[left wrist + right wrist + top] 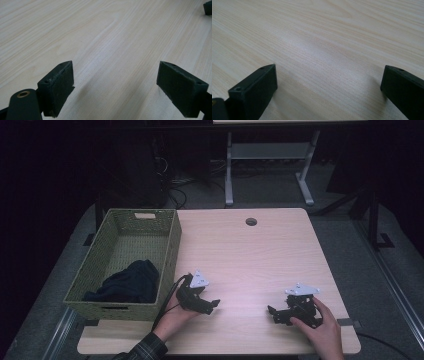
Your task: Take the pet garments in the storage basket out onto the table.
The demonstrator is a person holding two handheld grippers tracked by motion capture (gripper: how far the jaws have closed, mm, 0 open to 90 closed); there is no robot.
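Note:
My left gripper (pixel 213 303) rests low over the wooden table (pixel 250 255) beside the basket, jaws wide apart with nothing between them. In the left gripper view the left gripper (pixel 115 85) frames bare wood. My right gripper (pixel 273 314) sits near the table's front right, held by a hand, also open and empty. The right gripper (pixel 329 87) looks onto bare wood in the right gripper view. A green woven basket (pixel 170 245) stands at the table's left. A dark blue cloth (pixel 130 282) lies bunched in its near end.
A round cable hole (pixel 251 222) lies near the table's far edge. Beyond the table stands another desk's metal frame (pixel 270 155) on a grey floor. A tip of the other gripper (pixel 208 7) shows at the top right of the left gripper view.

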